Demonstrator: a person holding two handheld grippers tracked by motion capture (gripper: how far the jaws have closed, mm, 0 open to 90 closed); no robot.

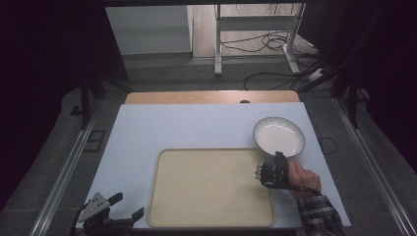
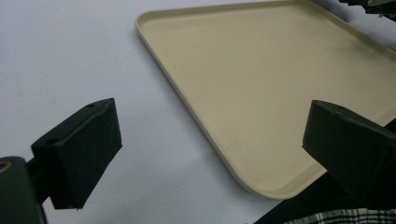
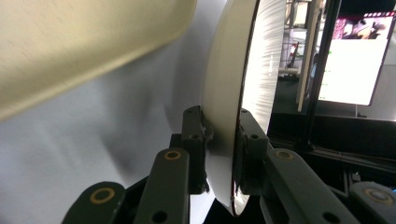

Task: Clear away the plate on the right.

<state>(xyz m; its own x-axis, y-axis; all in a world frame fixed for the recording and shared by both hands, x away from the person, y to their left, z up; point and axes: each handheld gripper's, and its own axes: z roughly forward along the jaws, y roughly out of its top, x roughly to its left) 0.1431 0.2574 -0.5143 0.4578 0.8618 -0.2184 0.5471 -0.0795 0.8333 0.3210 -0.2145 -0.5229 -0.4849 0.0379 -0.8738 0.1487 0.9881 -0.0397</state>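
Plate (image 1: pixel 279 136) is being held by its near rim in the right tongs (image 1: pixel 269 169), whose jaws are clamping the edge from both faces; in the right gripper view the plate (image 3: pixel 224 116) is standing edge-on between the two pads. From above it is sitting tilted, its far side raised toward the camera, over the light blue bench (image 1: pixel 162 128) just past the far right corner of the tray (image 1: pixel 169 216). Whether its far edge is touching the bench I cannot tell.

Judging by this, the pick-up is done and the carrying is just getting under way; what is probably left is bringing the plate over the tray, setting it flat and letting go.

Nothing is lying in the plate, which is showing a bare white well with a dark rim. The beige tray (image 2: pixel 280 186) is likewise holding nothing.

Left tongs (image 1: pixel 125 209) are resting at the near left corner of the bench, jaws standing wide apart with nothing between them, beside the tray's near left corner.
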